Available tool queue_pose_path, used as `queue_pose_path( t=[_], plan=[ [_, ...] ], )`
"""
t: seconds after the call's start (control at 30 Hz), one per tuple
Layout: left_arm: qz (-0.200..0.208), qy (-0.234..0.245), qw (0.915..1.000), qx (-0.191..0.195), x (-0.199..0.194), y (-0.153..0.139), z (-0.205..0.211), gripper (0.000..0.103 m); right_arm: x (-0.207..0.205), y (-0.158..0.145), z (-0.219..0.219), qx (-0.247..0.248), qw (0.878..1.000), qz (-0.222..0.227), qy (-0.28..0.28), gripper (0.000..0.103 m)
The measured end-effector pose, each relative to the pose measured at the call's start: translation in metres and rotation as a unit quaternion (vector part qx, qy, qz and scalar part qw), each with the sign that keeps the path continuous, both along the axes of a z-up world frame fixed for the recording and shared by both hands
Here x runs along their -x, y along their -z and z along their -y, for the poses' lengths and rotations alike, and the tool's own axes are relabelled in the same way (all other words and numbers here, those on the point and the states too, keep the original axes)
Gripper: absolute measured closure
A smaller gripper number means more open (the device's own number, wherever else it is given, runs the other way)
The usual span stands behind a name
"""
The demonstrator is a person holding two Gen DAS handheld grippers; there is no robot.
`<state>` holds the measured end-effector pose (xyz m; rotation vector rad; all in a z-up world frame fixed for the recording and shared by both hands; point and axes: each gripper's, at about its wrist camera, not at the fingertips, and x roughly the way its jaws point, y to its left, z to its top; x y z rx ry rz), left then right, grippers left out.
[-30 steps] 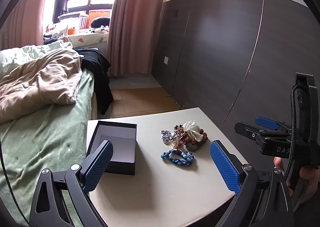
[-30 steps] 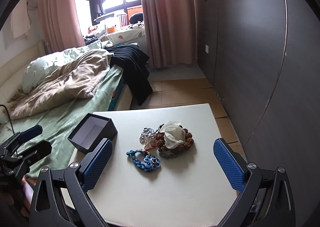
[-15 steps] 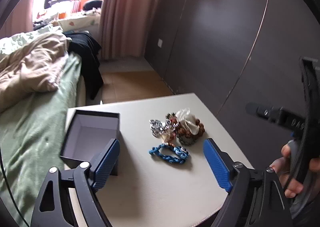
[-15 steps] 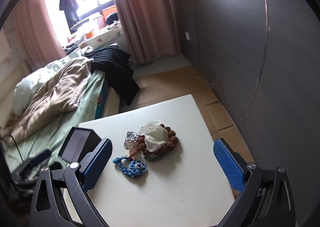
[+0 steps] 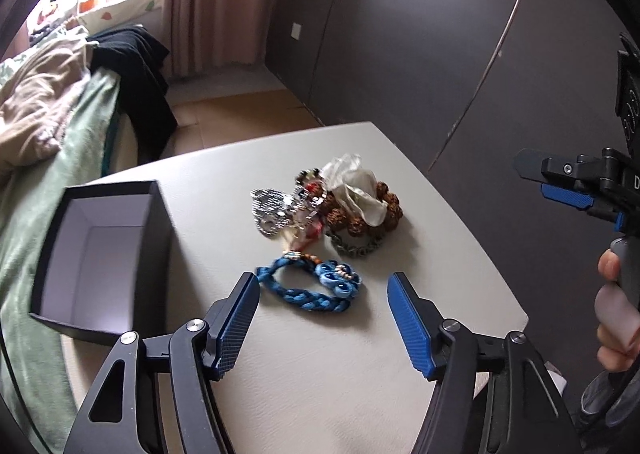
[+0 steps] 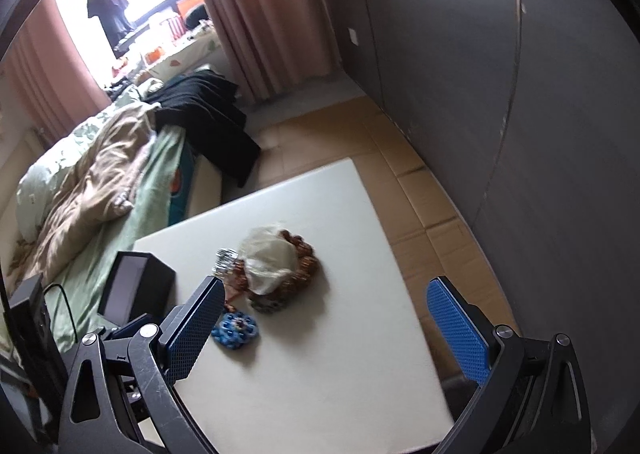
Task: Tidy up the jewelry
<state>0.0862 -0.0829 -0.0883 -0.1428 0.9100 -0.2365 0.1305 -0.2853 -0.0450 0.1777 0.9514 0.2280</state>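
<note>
A blue braided bracelet lies on the white table, just ahead of my open, empty left gripper. Behind it is a heap of jewelry: a silver piece, brown bead bracelets and a clear bag. An open black box with a pale inside stands at the left. My right gripper is open and empty above the table; it shows at the right edge of the left wrist view. The right wrist view shows the heap, the blue bracelet and the box.
A bed with a green sheet and beige quilt runs along the table's left side. Dark wardrobe panels stand to the right. Tan floor lies beyond the table's far edge.
My left gripper has moved forward and down toward the blue bracelet, which now lies between its fingertips' line. My right gripper has lifted and tilted, looking down on the table from the right.
</note>
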Motion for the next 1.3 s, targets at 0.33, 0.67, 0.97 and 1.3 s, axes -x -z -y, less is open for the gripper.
queue_pose_path(
  t=[0.33,0.67,0.97,1.3],
  plan=[
    [-0.037,0.018,0.9991,-0.012,-0.027,0.032,0.023,0.044,-0.020,0.024,0.019,-0.022,0.999,-0.047,0.009,0.000],
    [-0.055,0.043,0.9972,-0.026,-0.042,0.053,0.035,0.087,-0.033,0.036,0.001,-0.043,0.996,-0.074,-0.017,0.000],
    [-0.029,0.003,0.9994,0.021,-0.041,0.026,0.000,0.088,-0.049,0.055,-0.027,-0.093,0.988,-0.111,-0.050,0.034],
    [-0.001,-0.023,0.9982,0.056,-0.038,-0.004,-0.030,0.088,-0.063,0.056,-0.072,-0.081,0.989,-0.091,-0.084,0.044]
  ],
)
